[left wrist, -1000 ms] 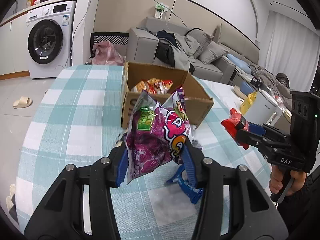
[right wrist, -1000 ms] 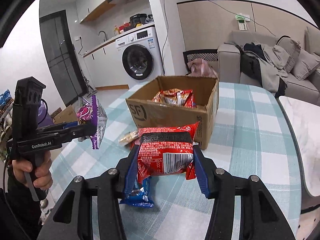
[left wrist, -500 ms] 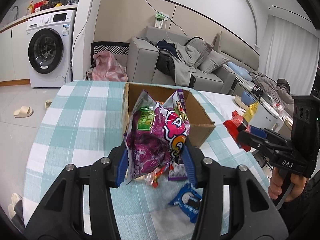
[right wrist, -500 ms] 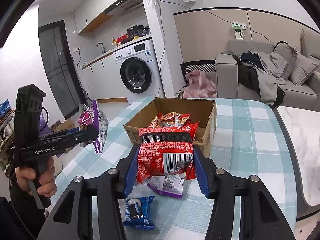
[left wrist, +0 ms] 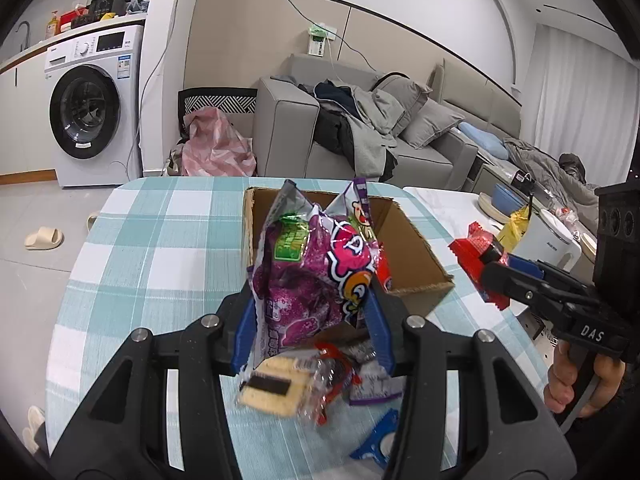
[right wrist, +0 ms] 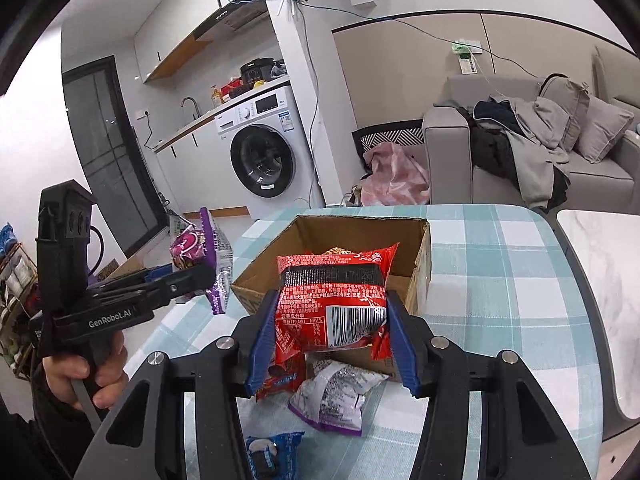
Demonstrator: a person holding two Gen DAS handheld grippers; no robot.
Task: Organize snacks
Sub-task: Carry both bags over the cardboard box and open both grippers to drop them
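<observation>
My left gripper (left wrist: pixel 312 328) is shut on a purple snack bag (left wrist: pixel 316 276) and holds it above the table, in front of the open cardboard box (left wrist: pixel 416 276). My right gripper (right wrist: pixel 330 340) is shut on a red snack packet (right wrist: pixel 334 300), held over the box's near edge (right wrist: pixel 256 284). The box holds another packet, mostly hidden. On the table below lie a biscuit pack (left wrist: pixel 272 388), a purple-white packet (right wrist: pixel 336 396), a small red packet (right wrist: pixel 280 378) and a blue cookie pack (right wrist: pixel 266 452). Each gripper shows in the other's view: the right (left wrist: pixel 492 276), the left (right wrist: pixel 200 276).
The table has a teal checked cloth (left wrist: pixel 160 248). A white marble table (right wrist: pixel 600 280) with a white kettle (left wrist: pixel 548 244) and bowls stands to the right. A grey sofa, a washing machine and a pink bag stand beyond.
Both grippers have risen with their packets and drawn back a little. More of the loose snacks under them now shows.
</observation>
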